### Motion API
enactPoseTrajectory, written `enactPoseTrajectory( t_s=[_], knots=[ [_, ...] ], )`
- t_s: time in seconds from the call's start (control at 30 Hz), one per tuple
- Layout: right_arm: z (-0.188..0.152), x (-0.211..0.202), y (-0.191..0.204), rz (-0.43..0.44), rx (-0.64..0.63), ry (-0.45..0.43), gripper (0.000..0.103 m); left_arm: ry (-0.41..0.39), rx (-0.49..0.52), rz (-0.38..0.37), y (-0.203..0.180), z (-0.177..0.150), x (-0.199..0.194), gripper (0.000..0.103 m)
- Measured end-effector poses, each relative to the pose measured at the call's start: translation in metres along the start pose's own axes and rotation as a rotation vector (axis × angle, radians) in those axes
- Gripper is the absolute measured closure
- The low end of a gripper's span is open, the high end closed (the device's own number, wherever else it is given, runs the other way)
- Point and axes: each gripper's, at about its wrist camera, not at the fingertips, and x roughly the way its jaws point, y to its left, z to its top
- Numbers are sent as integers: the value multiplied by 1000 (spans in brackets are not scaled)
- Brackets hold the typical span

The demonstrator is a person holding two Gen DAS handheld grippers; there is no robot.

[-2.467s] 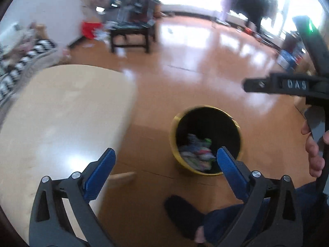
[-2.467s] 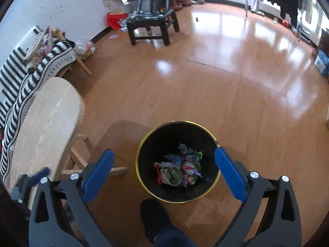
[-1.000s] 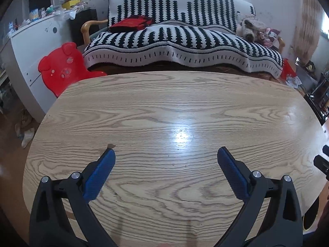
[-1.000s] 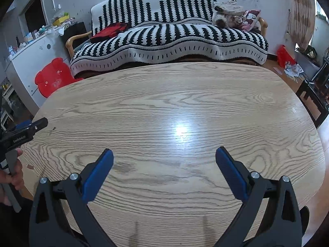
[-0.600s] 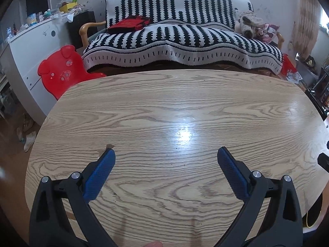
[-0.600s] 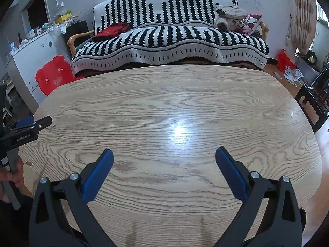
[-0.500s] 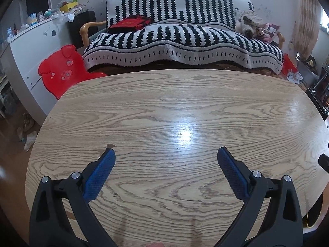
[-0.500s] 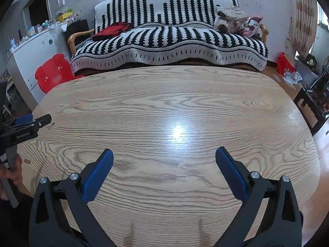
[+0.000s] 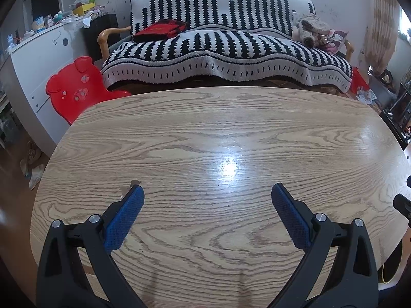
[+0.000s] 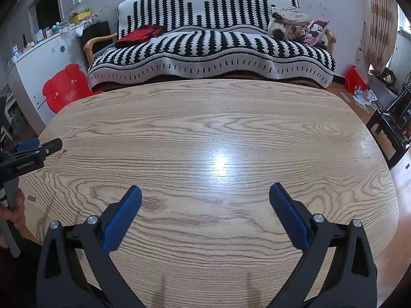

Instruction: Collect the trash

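Observation:
My left gripper (image 9: 206, 192) is open and empty above the near edge of an oval wooden table (image 9: 218, 133). My right gripper (image 10: 205, 192) is also open and empty over the same table (image 10: 205, 128). No trash shows on the tabletop. A sliver of the yellow-rimmed black bin (image 9: 391, 273) shows past the table's right edge in the left wrist view. The left gripper also shows at the left edge of the right wrist view (image 10: 30, 154).
A black-and-white striped sofa (image 9: 226, 51) stands behind the table, with a red bag (image 9: 160, 29) and soft toys (image 9: 312, 29) on it. A red bear-shaped chair (image 9: 77, 89) and a white cabinet (image 9: 38, 59) are at the left. Dark furniture (image 10: 393, 125) is at the right.
Both grippers swung from the bin on the floor to face the table and sofa. In the last second the views have barely shifted. Both stay open.

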Motion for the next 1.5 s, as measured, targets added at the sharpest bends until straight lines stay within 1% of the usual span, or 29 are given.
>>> enactPoseTrajectory(
  t_s=[1.2, 1.5],
  knots=[
    [-2, 1, -1, -1, -1, 7, 7, 2, 1, 0, 0, -2, 5, 7],
    [-5, 1, -2, -1, -6, 6, 7, 8, -7, -15, 0, 2, 9, 7]
  ],
)
